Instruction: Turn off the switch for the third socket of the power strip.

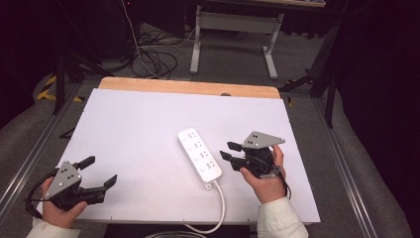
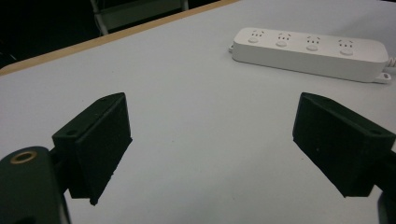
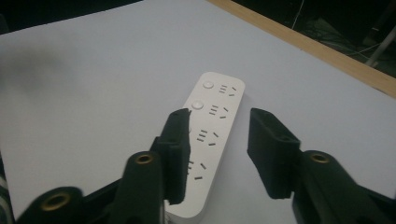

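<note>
1. The power strip (image 1: 199, 157) lies flat near the middle of the white counter (image 1: 133, 134), angled, with its cord (image 1: 218, 208) running off the near edge. All four sockets look empty.
2. The right claw (image 1: 230, 150) hangs just beside the strip's right edge, pointing at it. Its jaws stand partly apart with nothing between them; in the right gripper view they frame the strip's near end from above, the pads (image 3: 177, 149) off the casing.
3. The left claw (image 1: 100, 171) sits well apart at the counter's near left corner, jaws spread wide and empty, the strip far ahead of it in its own view.
4. Judged risk: the jaw gap looks close to the strip's width. If the right claw comes down slightly off line, one pad would land on the top face rather than the side and push the strip away instead of gripping it.
5. The casing is smooth and hard, so a pinch across the long sides could slip, most of all if taken near one end, where the strip would swing.
6. The cord hangs over the edge; its drag could twist the strip during a lift or slide.
7. A pad pressing the round switches by mistake also seems possible.
</note>
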`<action>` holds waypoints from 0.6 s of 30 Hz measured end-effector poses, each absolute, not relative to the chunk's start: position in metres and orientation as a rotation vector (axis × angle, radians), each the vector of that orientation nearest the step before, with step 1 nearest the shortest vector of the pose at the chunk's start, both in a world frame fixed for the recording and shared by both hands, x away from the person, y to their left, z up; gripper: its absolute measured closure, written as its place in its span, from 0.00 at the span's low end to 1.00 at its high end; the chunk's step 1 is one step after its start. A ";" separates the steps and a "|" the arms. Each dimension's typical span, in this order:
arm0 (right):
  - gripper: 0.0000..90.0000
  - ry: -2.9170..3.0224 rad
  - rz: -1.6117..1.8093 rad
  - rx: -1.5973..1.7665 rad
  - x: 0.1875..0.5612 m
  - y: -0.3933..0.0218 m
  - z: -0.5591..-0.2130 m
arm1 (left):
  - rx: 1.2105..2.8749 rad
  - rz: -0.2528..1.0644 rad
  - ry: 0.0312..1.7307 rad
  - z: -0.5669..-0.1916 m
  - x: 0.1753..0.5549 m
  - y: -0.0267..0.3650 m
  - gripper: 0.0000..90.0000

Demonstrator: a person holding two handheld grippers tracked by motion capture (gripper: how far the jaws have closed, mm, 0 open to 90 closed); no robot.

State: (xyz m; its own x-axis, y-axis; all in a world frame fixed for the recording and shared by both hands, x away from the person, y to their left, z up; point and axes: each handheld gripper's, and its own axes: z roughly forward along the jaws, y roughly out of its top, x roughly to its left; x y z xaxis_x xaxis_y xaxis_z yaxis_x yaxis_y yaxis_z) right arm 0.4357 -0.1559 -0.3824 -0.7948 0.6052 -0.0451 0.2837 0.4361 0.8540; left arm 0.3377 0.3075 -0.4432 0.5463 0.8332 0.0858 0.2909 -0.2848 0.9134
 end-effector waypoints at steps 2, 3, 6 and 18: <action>0.85 2.365 1.316 0.781 0.438 -0.152 -0.382 | 1.833 0.720 0.924 -0.443 0.337 0.308 0.13; 0.89 2.375 1.316 0.787 0.440 -0.150 -0.381 | 1.832 0.719 0.925 -0.443 0.337 0.308 0.13; 0.96 2.404 1.304 0.790 0.445 -0.142 -0.380 | 1.832 0.720 0.925 -0.443 0.338 0.307 0.13; 1.00 2.433 1.289 0.770 0.464 -0.115 -0.376 | 1.832 0.720 0.926 -0.443 0.338 0.308 0.13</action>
